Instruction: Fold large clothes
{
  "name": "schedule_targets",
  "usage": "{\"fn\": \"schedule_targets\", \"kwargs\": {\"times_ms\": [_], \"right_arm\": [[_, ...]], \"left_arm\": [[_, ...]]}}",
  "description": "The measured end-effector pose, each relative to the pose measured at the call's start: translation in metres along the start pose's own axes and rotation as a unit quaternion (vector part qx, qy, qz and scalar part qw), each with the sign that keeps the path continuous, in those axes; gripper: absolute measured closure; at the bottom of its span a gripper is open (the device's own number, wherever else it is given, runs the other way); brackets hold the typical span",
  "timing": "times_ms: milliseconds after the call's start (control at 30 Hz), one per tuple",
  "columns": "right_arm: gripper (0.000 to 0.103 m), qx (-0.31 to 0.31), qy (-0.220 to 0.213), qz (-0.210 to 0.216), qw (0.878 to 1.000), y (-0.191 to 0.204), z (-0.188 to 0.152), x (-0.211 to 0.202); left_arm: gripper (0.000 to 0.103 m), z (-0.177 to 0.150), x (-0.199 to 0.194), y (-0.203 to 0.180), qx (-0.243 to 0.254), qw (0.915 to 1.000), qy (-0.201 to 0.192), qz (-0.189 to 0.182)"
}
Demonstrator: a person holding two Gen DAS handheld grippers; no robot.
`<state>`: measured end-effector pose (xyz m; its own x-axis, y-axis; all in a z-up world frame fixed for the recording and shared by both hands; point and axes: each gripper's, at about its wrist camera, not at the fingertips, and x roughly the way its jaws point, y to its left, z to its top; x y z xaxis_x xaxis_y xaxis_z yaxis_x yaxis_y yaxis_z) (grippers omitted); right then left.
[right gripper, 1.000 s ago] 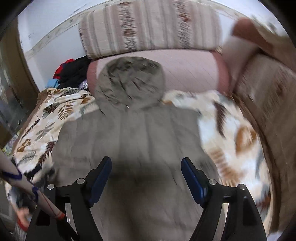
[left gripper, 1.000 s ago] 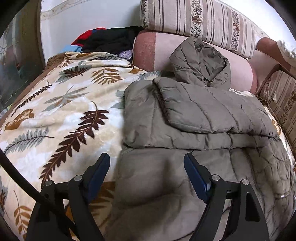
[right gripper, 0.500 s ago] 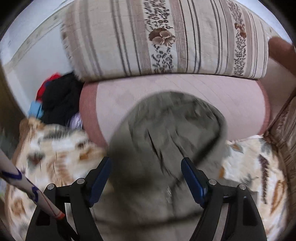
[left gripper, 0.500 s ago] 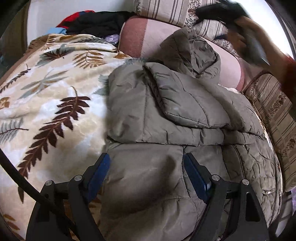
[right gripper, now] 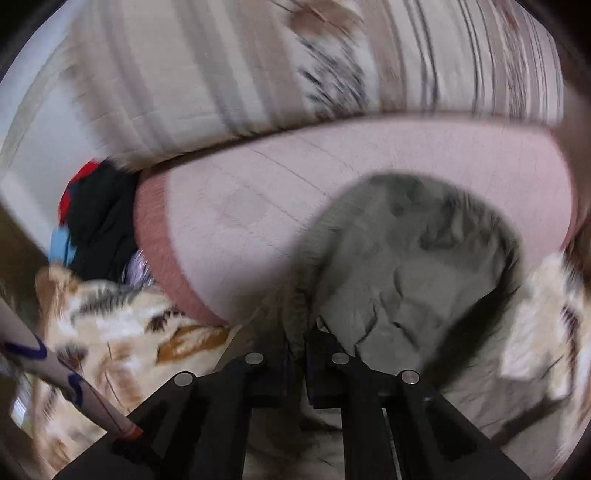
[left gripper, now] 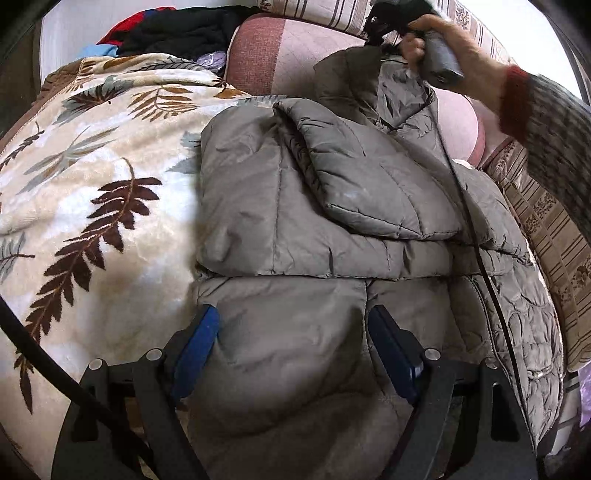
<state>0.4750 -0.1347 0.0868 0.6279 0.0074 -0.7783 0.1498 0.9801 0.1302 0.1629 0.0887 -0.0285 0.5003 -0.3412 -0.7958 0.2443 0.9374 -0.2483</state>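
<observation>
An olive-grey puffer jacket point(left gripper: 295, 206) lies on a leaf-print blanket point(left gripper: 85, 192), its sleeve folded across the body. My left gripper point(left gripper: 293, 350) is open and hovers low over the jacket's lower part. My right gripper point(right gripper: 295, 347) is shut on the edge of the jacket's hood point(right gripper: 413, 277), which leans against a pink cushion point(right gripper: 258, 206). In the left wrist view the right gripper point(left gripper: 384, 22) is at the top of the hood point(left gripper: 354, 77), held by a hand.
A striped floral cushion point(right gripper: 258, 74) sits above the pink one. A pile of dark and red clothes point(left gripper: 173, 31) lies at the back left. A striped sofa arm point(left gripper: 546, 229) borders the jacket on the right. A cable point(left gripper: 476, 236) runs over the jacket.
My right gripper has moved forward to the hood and closed on its edge. My left gripper has moved slightly forward over the jacket and stays open.
</observation>
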Motion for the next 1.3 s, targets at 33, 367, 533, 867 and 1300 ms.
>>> {"fn": "schedule_targets", "kwargs": {"times_ms": [33, 367, 533, 867, 1300], "right_arm": [[0.096, -0.024, -0.007, -0.007, 1.0, 0.006, -0.006, -0.014], [0.097, -0.115, -0.053, 0.013, 0.992, 0.015, -0.117, -0.184], [0.097, -0.124, -0.049, 0.032, 0.991, 0.013, -0.2, -0.235], [0.097, -0.083, 0.051, 0.029, 0.995, 0.017, -0.304, -0.154], [0.055, -0.102, 0.056, 0.057, 0.992, 0.005, -0.303, -0.175]], "left_arm": [[0.021, 0.0, -0.001, 0.0, 0.0, 1.0, 0.0, 0.001], [0.021, 0.003, -0.019, 0.023, -0.057, 0.9982, -0.012, -0.009], [0.021, 0.003, -0.036, 0.034, -0.075, 0.9966, -0.035, 0.005], [0.021, 0.002, -0.039, 0.061, -0.105, 0.991, -0.049, 0.066], [0.021, 0.003, -0.034, 0.06, -0.101, 0.9917, -0.043, 0.067]]}}
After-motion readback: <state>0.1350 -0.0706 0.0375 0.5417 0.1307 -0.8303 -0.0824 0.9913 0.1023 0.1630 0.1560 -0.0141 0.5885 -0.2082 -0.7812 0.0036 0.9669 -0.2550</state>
